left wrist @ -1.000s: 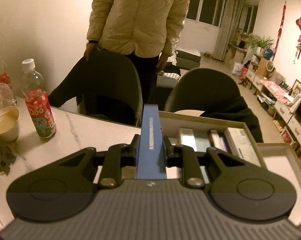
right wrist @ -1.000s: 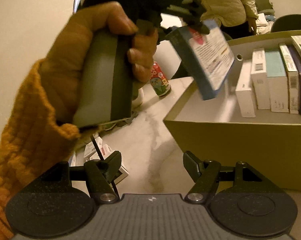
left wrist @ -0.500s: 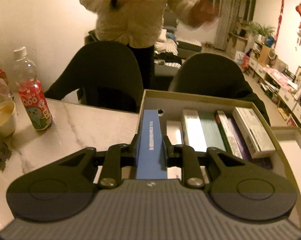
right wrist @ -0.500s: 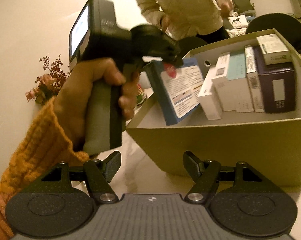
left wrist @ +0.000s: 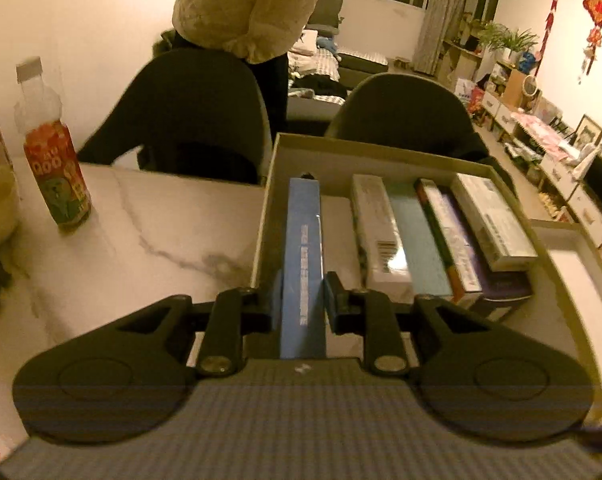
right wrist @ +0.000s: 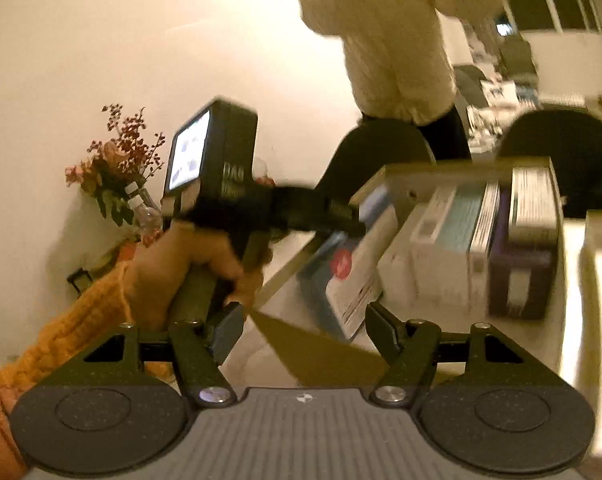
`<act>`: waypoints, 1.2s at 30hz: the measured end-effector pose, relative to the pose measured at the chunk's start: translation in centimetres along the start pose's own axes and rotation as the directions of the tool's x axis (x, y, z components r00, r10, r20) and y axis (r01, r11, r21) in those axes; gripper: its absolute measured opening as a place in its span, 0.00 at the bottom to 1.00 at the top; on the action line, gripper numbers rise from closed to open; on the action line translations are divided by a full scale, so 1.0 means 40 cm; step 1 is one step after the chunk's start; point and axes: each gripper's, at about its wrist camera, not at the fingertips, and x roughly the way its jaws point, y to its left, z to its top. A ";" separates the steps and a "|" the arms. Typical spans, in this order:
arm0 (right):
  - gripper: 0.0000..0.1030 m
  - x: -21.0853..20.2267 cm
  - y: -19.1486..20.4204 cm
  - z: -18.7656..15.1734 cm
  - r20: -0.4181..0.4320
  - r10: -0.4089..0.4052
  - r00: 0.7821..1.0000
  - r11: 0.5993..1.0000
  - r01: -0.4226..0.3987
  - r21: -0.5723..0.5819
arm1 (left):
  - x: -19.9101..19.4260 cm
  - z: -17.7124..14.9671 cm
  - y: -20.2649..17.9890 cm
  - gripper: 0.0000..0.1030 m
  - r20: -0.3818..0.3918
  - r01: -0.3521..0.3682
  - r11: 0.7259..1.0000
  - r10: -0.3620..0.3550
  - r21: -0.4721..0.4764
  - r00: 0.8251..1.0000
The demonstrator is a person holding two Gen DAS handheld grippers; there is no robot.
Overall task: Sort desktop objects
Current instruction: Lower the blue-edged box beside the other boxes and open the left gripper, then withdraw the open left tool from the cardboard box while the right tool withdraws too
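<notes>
The sorting looks well under way, though not finished: four or five small packets (left wrist: 441, 236) already stand side by side against the right half of the open cardboard box (left wrist: 269, 184), and the blue box (left wrist: 303, 256) is only now going in. It sits on edge in the left part of the cardboard box, well apart from the packets' row, with the left claw (left wrist: 301, 296) pinching its near end, a pad pressed on either flat face. It has yet to be let go, and it probably needs nudging toward the row. On the marble desk (left wrist: 161, 232) a red-labelled drink bottle (left wrist: 55, 160) and some clutter at the left edge remain outside the box; whether they belong to the job cannot be told. From the right wrist view, the hand (right wrist: 189, 268) in an orange knitted sleeve grips the left tool's handle, angled downward into the box. The right claw (right wrist: 301, 328) hangs spread and empty near the box's front corner, touching nothing.
</notes>
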 end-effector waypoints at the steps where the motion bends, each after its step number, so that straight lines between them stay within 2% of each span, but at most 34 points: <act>1: 0.69 -0.002 -0.003 0.017 -0.001 0.000 1.000 1.000 0.000 -0.025 | -0.008 -0.001 0.002 0.23 0.008 0.009 1.000 -0.009 -0.010 1.000; 3: 0.69 0.006 -0.010 0.047 -0.007 -0.021 1.000 0.997 0.020 -0.072 | -0.029 -0.005 0.009 0.24 0.031 0.028 0.999 -0.027 -0.032 0.999; 6: 0.69 0.042 -0.030 0.082 -0.044 -0.062 0.997 0.991 0.057 -0.124 | -0.058 -0.016 0.027 0.32 0.061 0.050 0.996 -0.045 -0.071 0.997; 12: 0.68 0.139 -0.056 0.112 -0.154 -0.077 0.985 0.979 0.046 -0.197 | -0.114 -0.066 0.085 0.36 0.095 0.057 0.985 -0.043 -0.160 0.995; 16: 0.67 0.204 -0.050 0.130 -0.221 -0.057 0.974 0.971 0.002 -0.241 | -0.123 -0.111 0.109 0.34 0.067 0.070 0.979 -0.059 -0.191 0.996; 23: 0.67 0.321 0.002 0.147 -0.328 -0.058 0.943 0.922 -0.076 -0.379 | -0.107 -0.154 0.138 0.15 0.002 0.112 0.968 -0.115 -0.224 0.993; 27: 0.62 0.381 0.013 0.147 -0.384 -0.058 0.922 0.892 -0.125 -0.435 | -0.097 -0.157 0.158 0.14 0.006 0.131 0.962 -0.133 -0.241 0.991; 31: 0.59 0.403 0.010 0.156 -0.404 -0.010 0.915 0.885 -0.180 -0.429 | -0.097 -0.151 0.168 0.14 0.005 0.157 0.956 -0.160 -0.248 0.987; 36: 0.56 0.407 0.001 0.163 -0.424 -0.014 0.905 0.871 -0.197 -0.450 | -0.112 -0.155 0.177 0.14 0.010 0.190 0.952 -0.193 -0.242 0.981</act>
